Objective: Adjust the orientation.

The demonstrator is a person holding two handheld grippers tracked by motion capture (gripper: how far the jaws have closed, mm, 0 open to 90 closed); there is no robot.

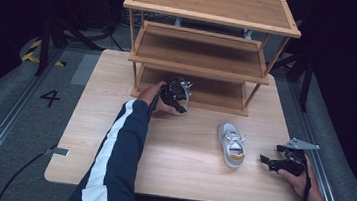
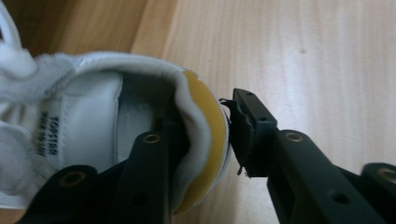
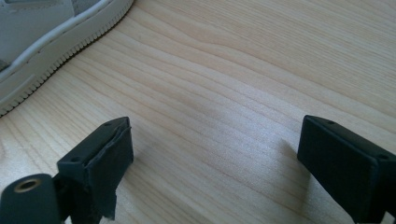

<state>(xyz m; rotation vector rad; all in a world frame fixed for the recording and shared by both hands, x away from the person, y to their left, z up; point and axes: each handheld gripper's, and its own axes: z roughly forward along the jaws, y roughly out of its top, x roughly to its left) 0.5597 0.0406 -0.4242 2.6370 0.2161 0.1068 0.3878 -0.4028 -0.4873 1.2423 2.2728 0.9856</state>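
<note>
Gripping the heel collar of a white shoe [image 2: 93, 116], the left gripper [image 1: 176, 94] is held at the front edge of the wooden shelf rack [image 1: 208, 33], by its lowest shelf. Its jaws are pinched on the yellow-lined heel rim, one jaw inside the shoe and one outside. A second white shoe [image 1: 231, 145] lies on the table [image 1: 184, 171], well apart from the rack, toe pointing away from the person. The right gripper [image 1: 280, 164] is held just beside that shoe's heel, jaws spread wide with nothing between them. The hold on the first shoe is judged thin: only soft padded rim is caught, so the shoe could be swung, twisted or slipped loose if it is knocked against the shelf edge.
</note>
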